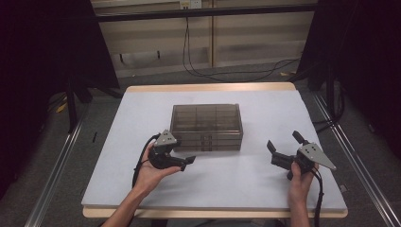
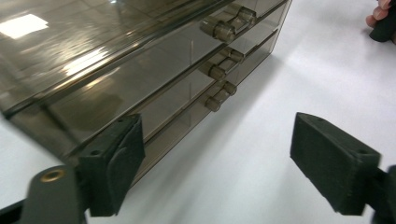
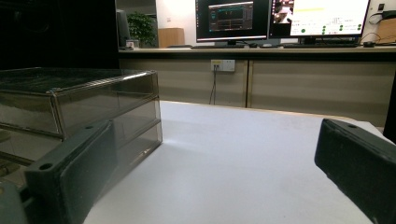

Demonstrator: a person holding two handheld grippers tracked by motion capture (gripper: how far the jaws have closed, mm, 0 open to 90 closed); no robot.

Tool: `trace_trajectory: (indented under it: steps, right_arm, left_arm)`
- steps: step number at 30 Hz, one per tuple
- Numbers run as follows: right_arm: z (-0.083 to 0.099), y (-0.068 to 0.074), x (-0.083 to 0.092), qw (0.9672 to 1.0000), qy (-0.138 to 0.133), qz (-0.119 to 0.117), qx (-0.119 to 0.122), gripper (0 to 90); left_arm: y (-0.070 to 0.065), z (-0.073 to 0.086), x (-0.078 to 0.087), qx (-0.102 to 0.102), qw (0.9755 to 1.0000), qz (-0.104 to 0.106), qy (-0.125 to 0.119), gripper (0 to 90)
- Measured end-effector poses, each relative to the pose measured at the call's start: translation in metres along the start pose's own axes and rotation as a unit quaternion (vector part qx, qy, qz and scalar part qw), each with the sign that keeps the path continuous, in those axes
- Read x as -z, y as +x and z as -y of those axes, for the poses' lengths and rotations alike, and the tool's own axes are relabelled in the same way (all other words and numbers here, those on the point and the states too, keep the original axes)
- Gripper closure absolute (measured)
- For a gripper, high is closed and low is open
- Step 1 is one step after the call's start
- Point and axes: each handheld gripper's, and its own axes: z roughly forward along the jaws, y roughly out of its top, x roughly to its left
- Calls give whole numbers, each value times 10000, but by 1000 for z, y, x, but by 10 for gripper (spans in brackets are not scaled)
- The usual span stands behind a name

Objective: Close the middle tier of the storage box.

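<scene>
The drawer box (image 1: 207,126) stands mid-table (image 1: 255,175). It looks like stiff, smooth, brittle plastic, likely slippery; the small front knobs (image 2: 218,31) seem the best hold. The left gripper (image 1: 190,161), just before the box front, and the right gripper (image 1: 283,144), well right of it, both gape empty.

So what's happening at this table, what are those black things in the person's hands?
A person holds a hand-held gripper in each hand over a white table. In the middle stands a smoky, see-through drawer box with three drawers, all shut. The left hand-held gripper is close to the box's front, jaws open and touching nothing. The right hand-held gripper waits off to the side, also open and empty.
</scene>
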Motion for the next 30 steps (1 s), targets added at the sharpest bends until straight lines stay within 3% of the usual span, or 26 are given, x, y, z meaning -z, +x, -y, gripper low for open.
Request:
trace_trajectory:
  steps: [5,9,10,13,15,25,27,30]
  right_arm:
    - [0,0,0,10000,2,2,4,0]
    - [0,0,0,10000,1,0,19,0]
    - [0,0,0,10000,2,-1,13,0]
    - [0,0,0,10000,3,-11,29,0]
    - [0,0,0,10000,-2,1,15,0]
    - [0,0,0,10000,6,-1,50,0]
    - [0,0,0,10000,3,0,58,0]
    - [0,0,0,10000,6,-1,52,0]
  left_arm:
    - [2,5,8,129,9999,-41,-12,98]
    - [1,9,16,88,9999,-26,-40,51]
    - [0,12,20,-68,10000,37,-45,46]
    - [-1,15,25,-19,10000,73,-27,38]
    - [-1,18,30,-63,10000,37,-38,37]
    - [5,39,58,157,9996,-185,-113,30]
    - [7,45,64,142,9995,-240,-121,30]
    - [16,57,73,290,9986,-394,-185,30]
